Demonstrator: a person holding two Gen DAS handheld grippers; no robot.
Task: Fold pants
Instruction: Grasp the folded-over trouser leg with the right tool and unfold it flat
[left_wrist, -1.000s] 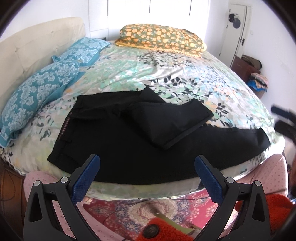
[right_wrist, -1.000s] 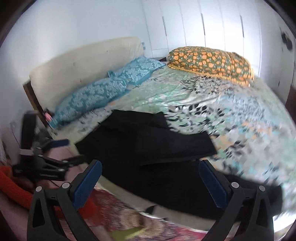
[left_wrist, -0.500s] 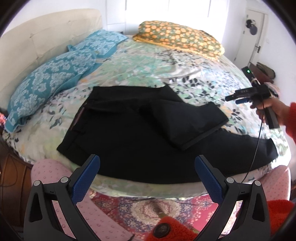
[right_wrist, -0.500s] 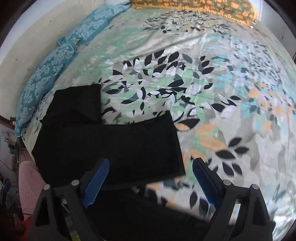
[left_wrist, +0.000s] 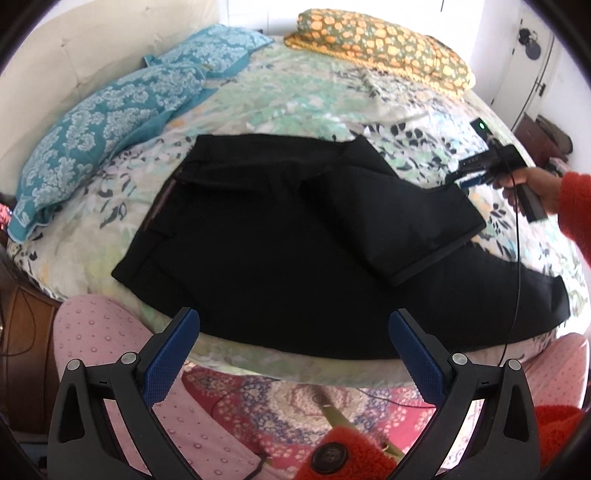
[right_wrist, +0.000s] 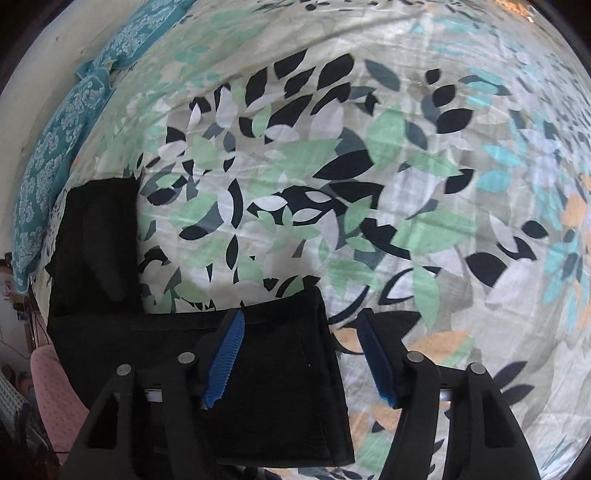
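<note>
The black pants (left_wrist: 295, 251) lie flat on the bed (left_wrist: 303, 96), 1 leg folded back across the other. Soft and limp, they look best taken at the hem corner. The right gripper (right_wrist: 301, 354), its jaws just narrowing, straddles that hem ungripped; the left gripper (left_wrist: 295, 350) hangs wide open, empty.

Home bedroom, bed (left_wrist: 332, 110), pillows (left_wrist: 110, 122)
</note>
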